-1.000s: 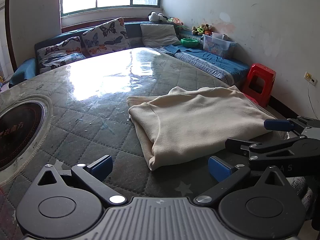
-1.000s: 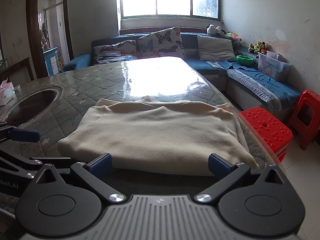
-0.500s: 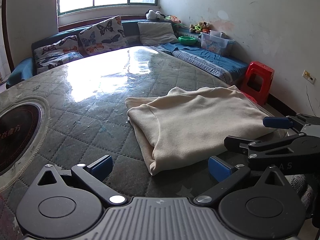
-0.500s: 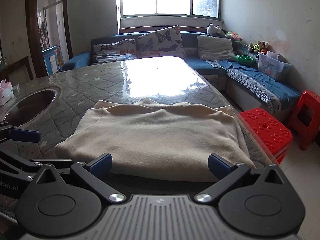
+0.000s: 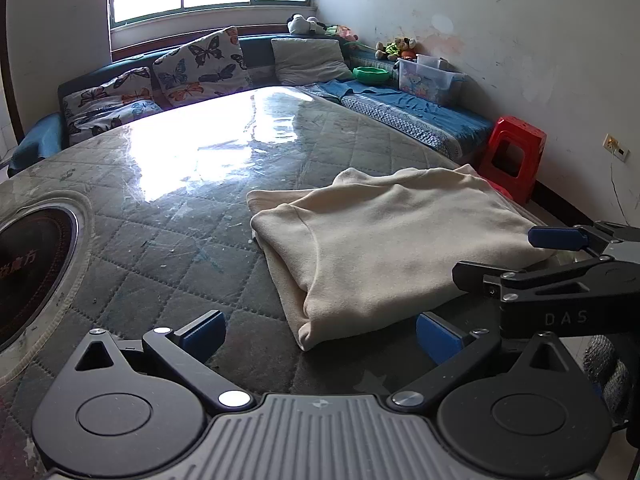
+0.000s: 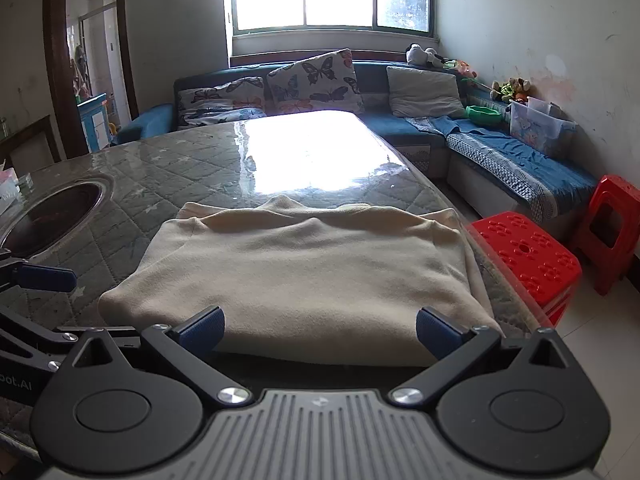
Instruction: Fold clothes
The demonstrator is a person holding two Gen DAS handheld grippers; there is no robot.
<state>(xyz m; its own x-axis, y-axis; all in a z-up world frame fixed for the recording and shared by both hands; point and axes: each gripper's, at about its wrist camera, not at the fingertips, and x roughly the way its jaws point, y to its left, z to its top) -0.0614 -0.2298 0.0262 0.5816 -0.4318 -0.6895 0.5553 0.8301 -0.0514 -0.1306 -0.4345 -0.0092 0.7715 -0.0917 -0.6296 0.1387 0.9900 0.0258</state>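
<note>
Garment: a cream sweater (image 6: 308, 272) lies folded into a flat rectangle on the table (image 6: 160, 176), close to its near right edge.
Table: covered in grey quilted padding under a glossy clear sheet; a round dark inset (image 5: 28, 264) sits well to the left of the sweater.
Left gripper (image 5: 320, 330): fingers spread wide, empty, held just off the sweater's near left corner, not touching it.
Right gripper (image 6: 320, 330): fingers also spread wide and empty, just short of the near folded edge.
Beside the table: two red plastic stools (image 6: 528, 256) on the right.
Behind: a blue corner sofa (image 6: 520, 164) with butterfly cushions (image 6: 316, 80) under the window.
</note>
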